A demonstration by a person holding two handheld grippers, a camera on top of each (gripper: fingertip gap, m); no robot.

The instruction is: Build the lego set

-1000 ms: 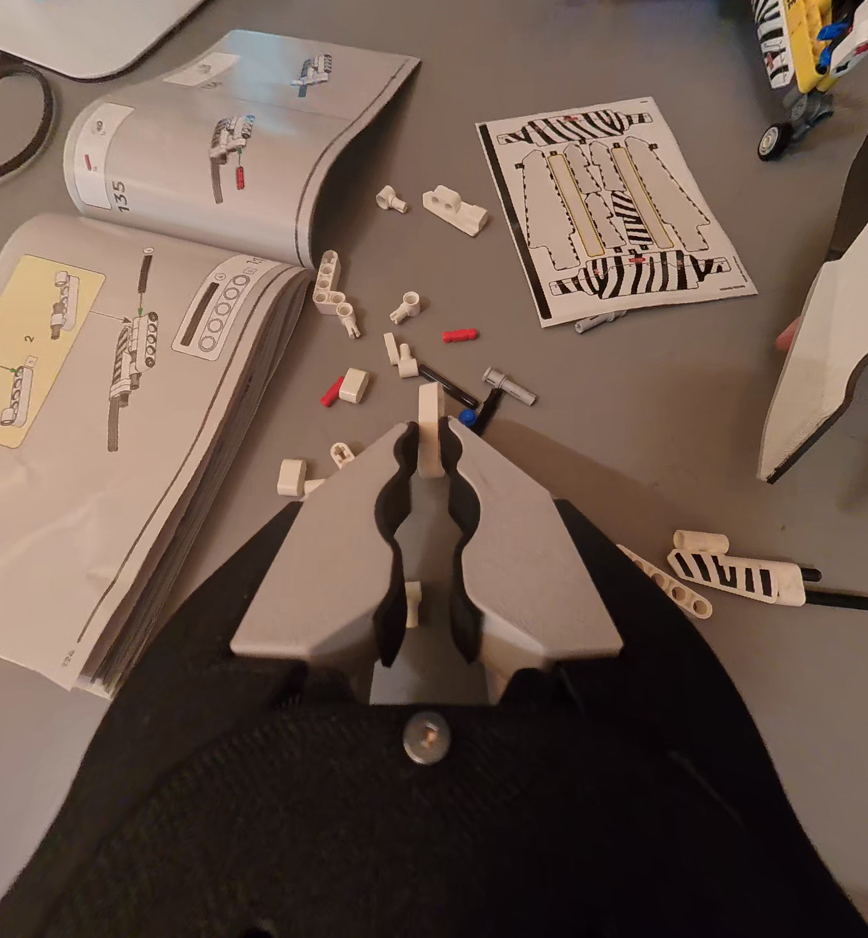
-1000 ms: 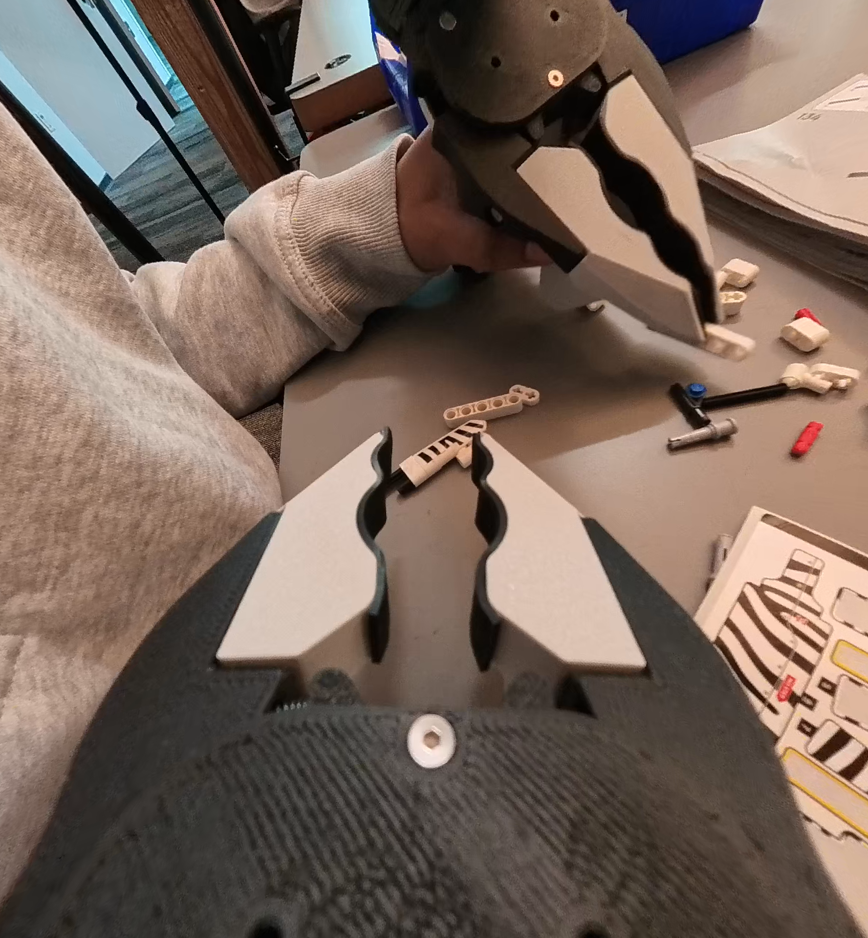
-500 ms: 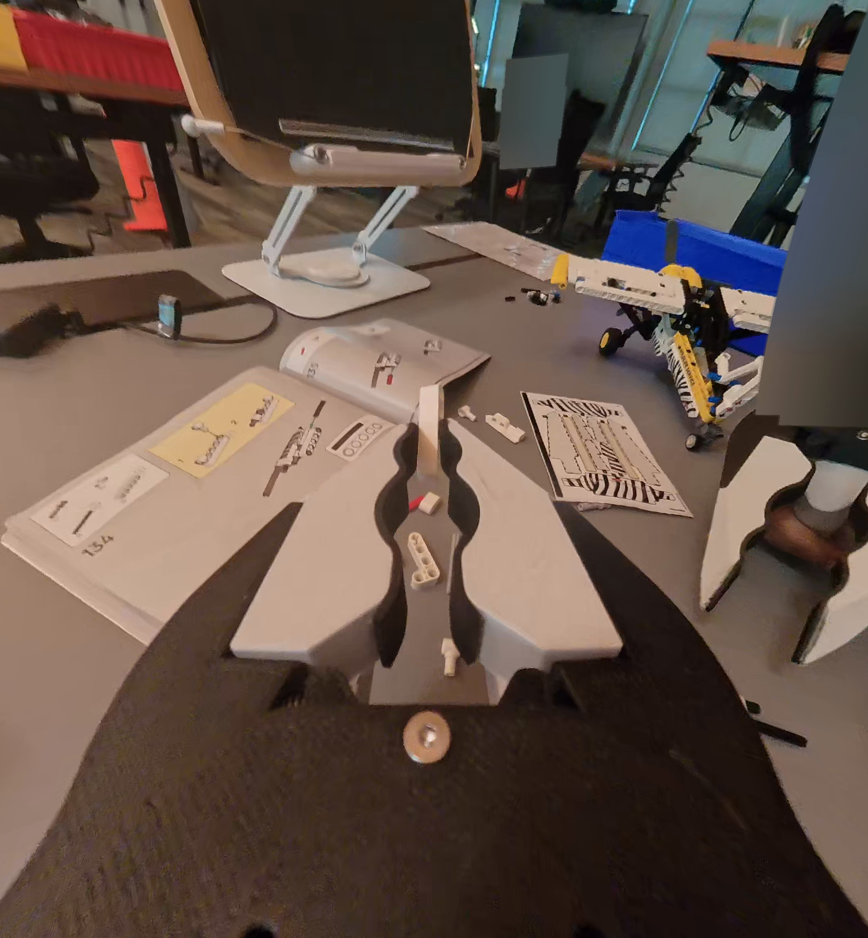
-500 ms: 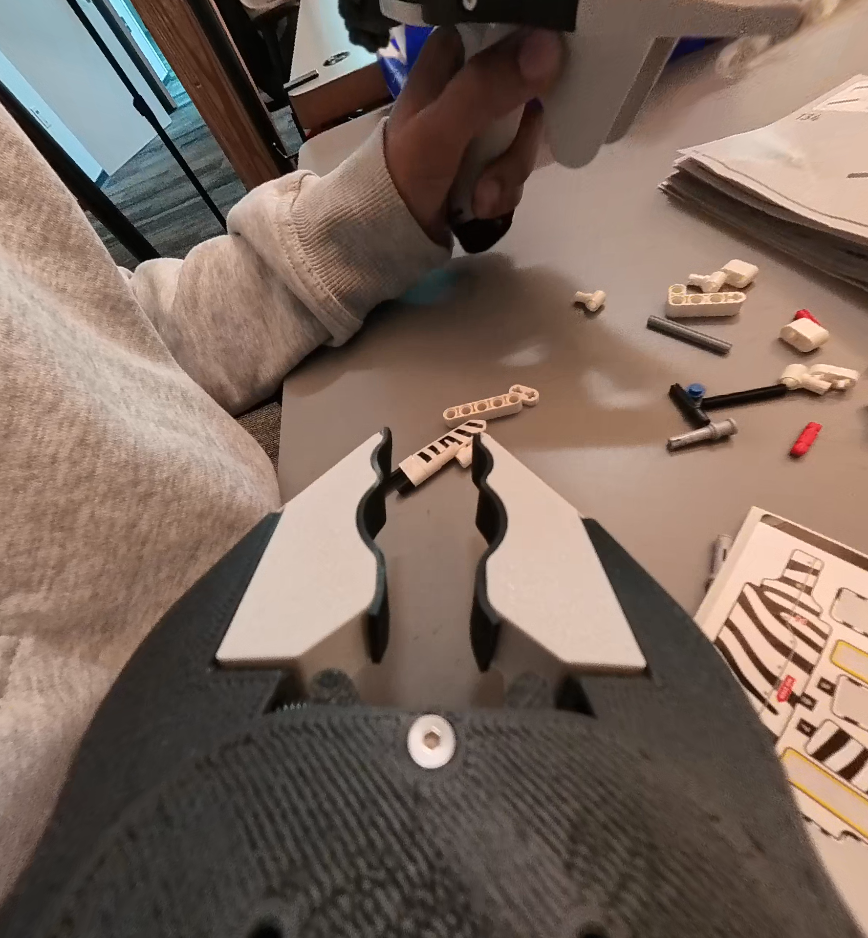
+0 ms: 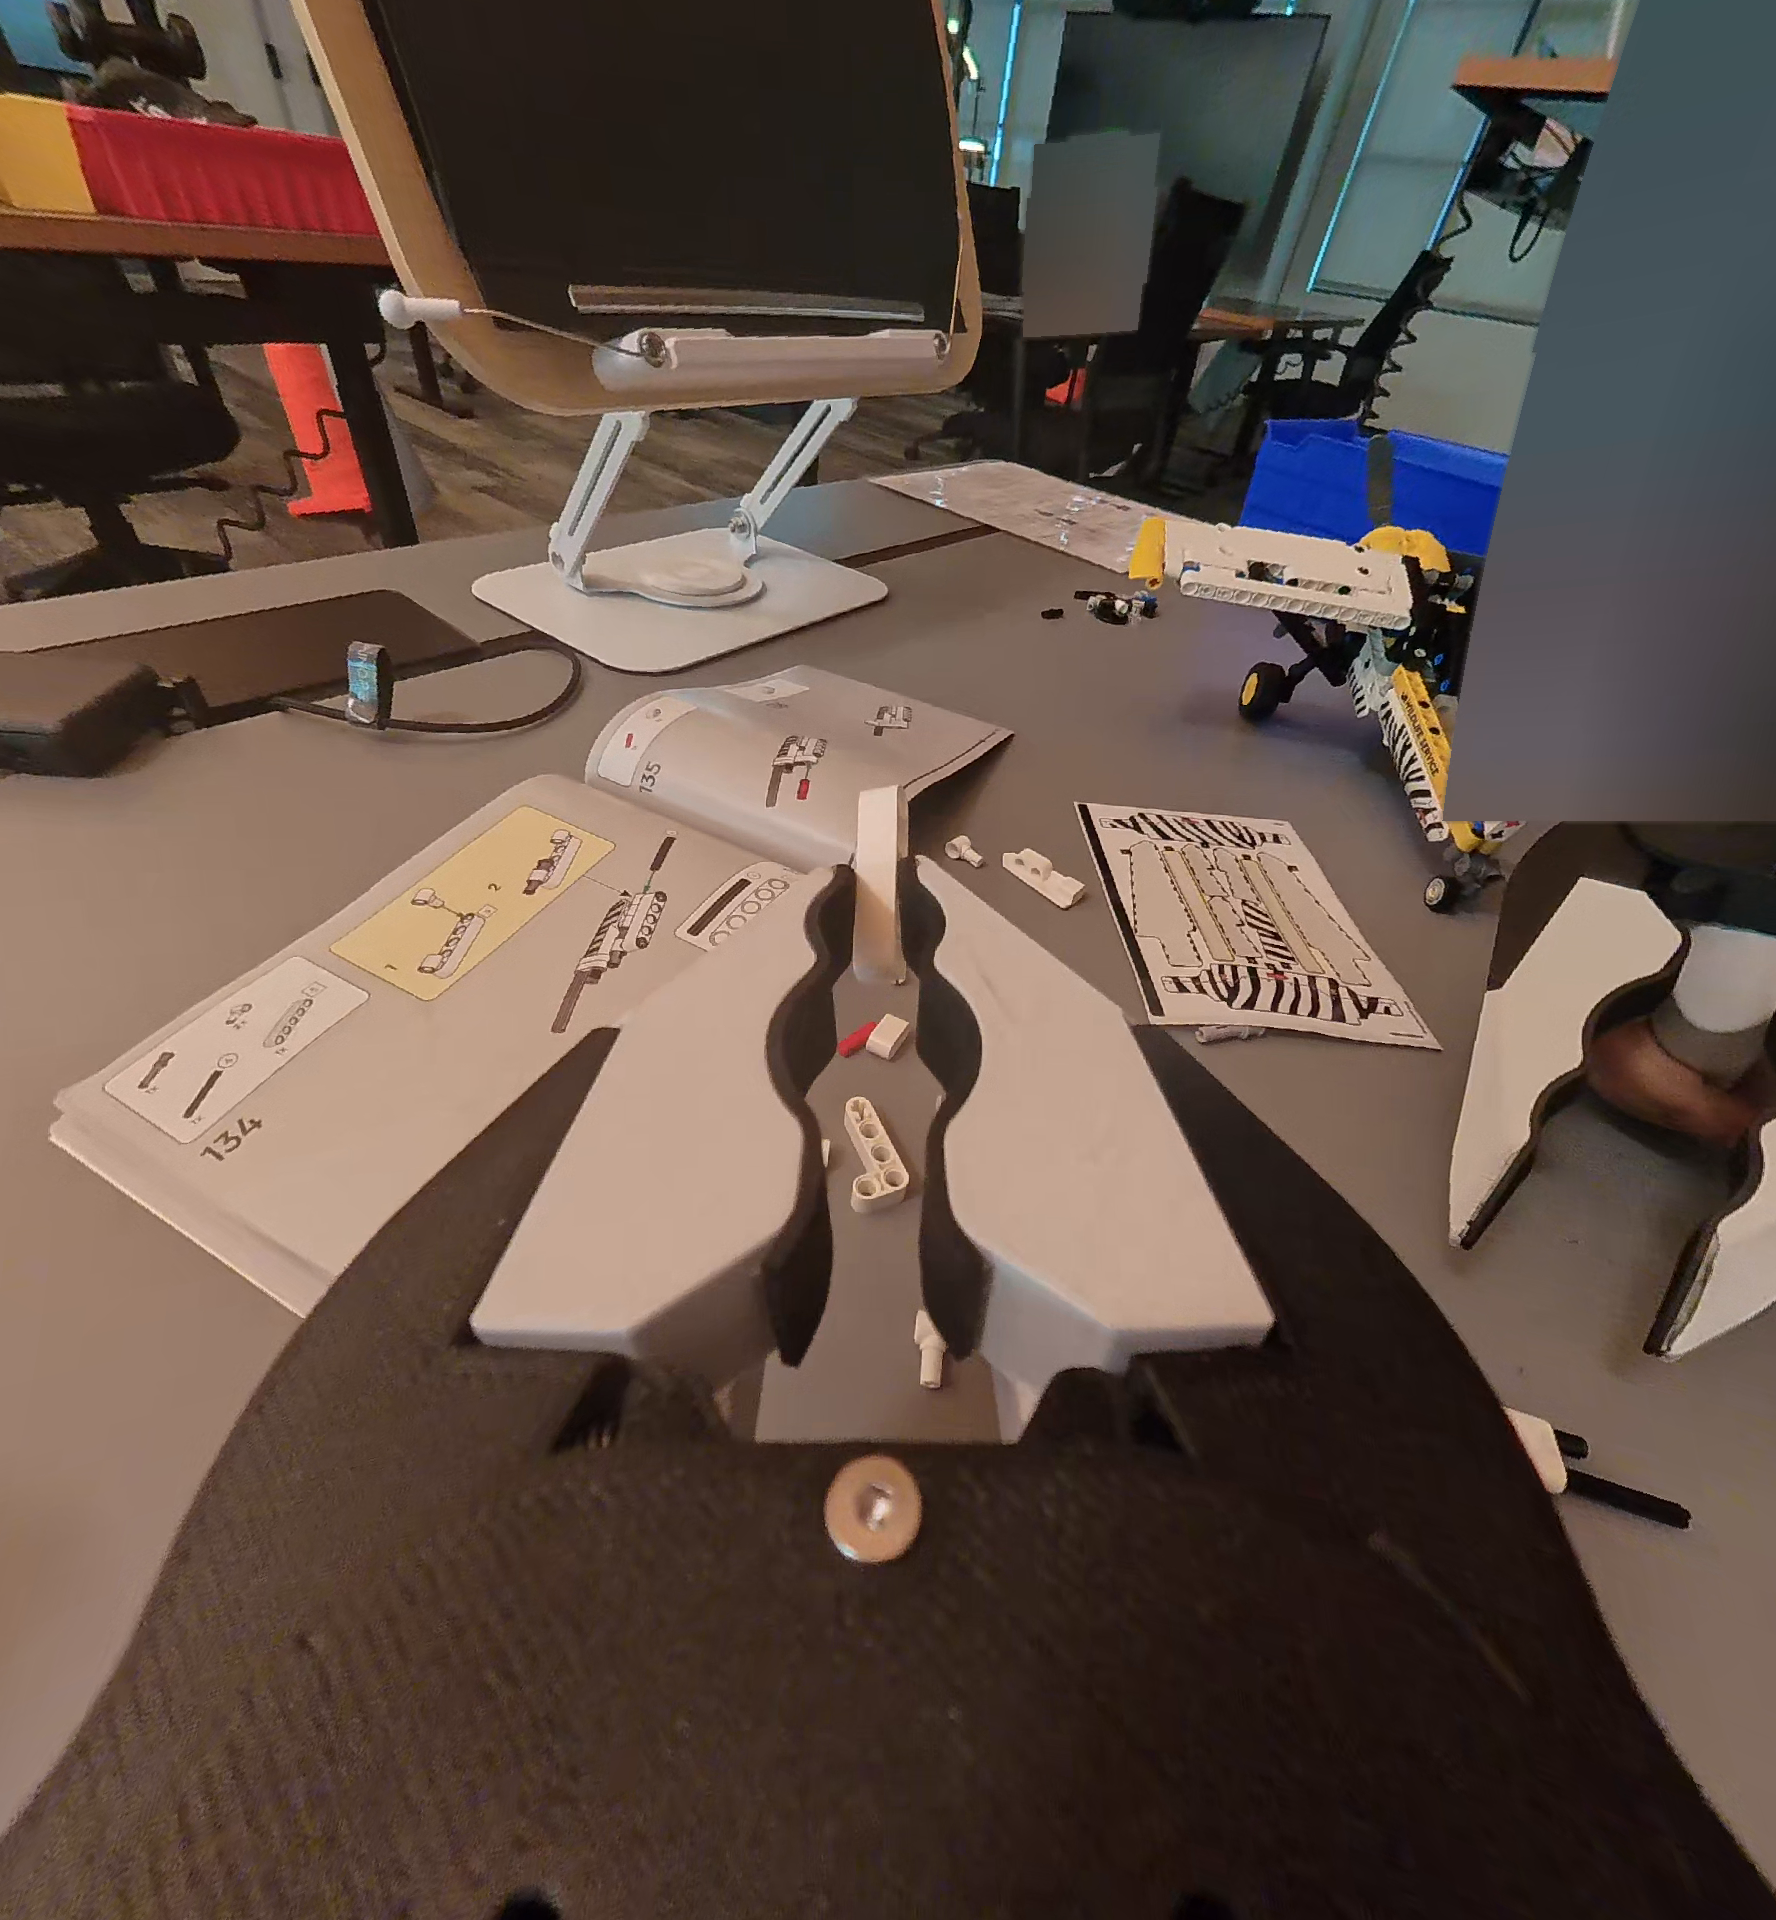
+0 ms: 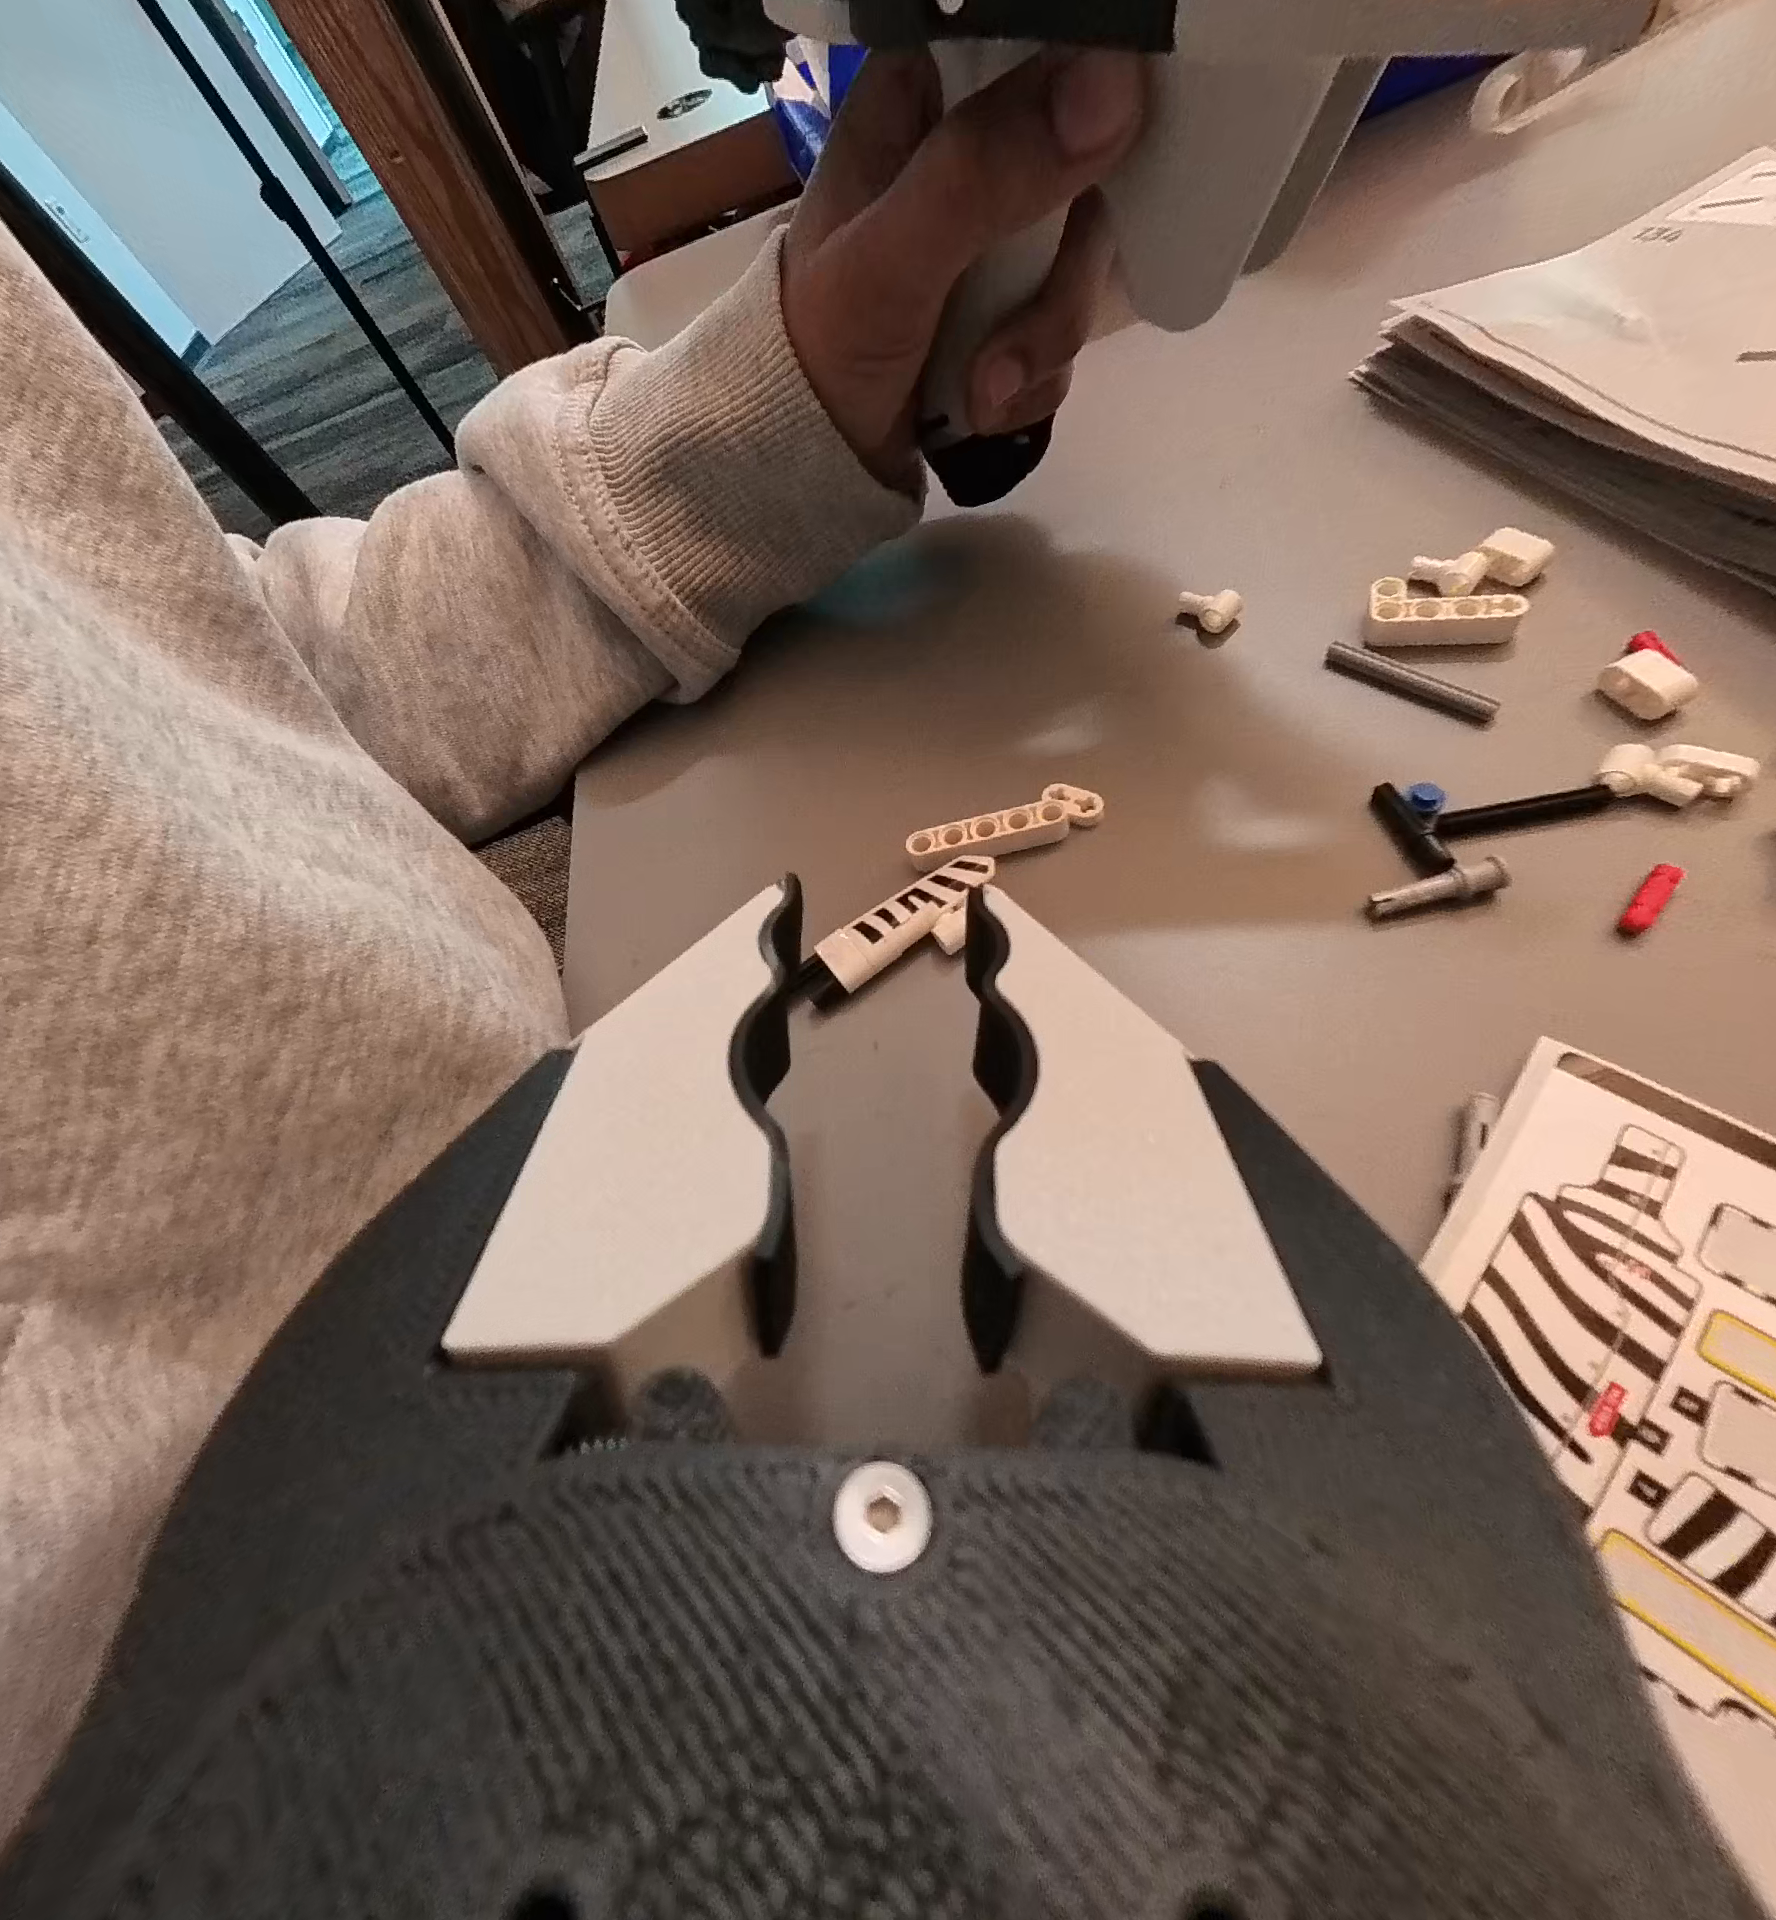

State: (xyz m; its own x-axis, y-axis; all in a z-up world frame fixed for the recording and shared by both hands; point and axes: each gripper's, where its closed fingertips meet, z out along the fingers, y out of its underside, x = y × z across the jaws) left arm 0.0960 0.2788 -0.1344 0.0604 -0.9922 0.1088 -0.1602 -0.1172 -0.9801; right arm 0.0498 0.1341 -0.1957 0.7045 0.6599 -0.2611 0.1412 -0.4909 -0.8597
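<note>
A: What does the left claw (image 5: 879, 888) have?

B: Its tips are pinched on a white piece (image 5: 879, 883), which stands upright between them and pokes out above. The claw is lifted off the grey table (image 5: 240, 831), tilted forward.

A: And beneath it?

B: Seen through the gap between its fingers: a small white block with a red peg (image 5: 876, 1037), then an L-shaped white beam (image 5: 876, 1153), then a little white peg (image 5: 928, 1347) nearest the claw's base. The open booklet (image 5: 427, 935) lies ahead to its left, the striped sticker sheet (image 5: 1248, 925) ahead to its right. The half-built yellow and white model (image 5: 1320, 623) stands farther off on the right.

A: The right claw (image 6: 879, 914)?

B: Parted, nothing in it, low over the table. A zebra-striped piece (image 6: 899, 914) lies just past its tips, a thin white beam with holes (image 6: 1003, 826) slightly beyond that. A black rod (image 6: 1518, 808), a grey pin (image 6: 1435, 888) and a red peg (image 6: 1648, 899) lie ahead to its right. A hand (image 6: 925, 270) in a grey sleeve grips the left claw's handle, above and ahead.
</note>
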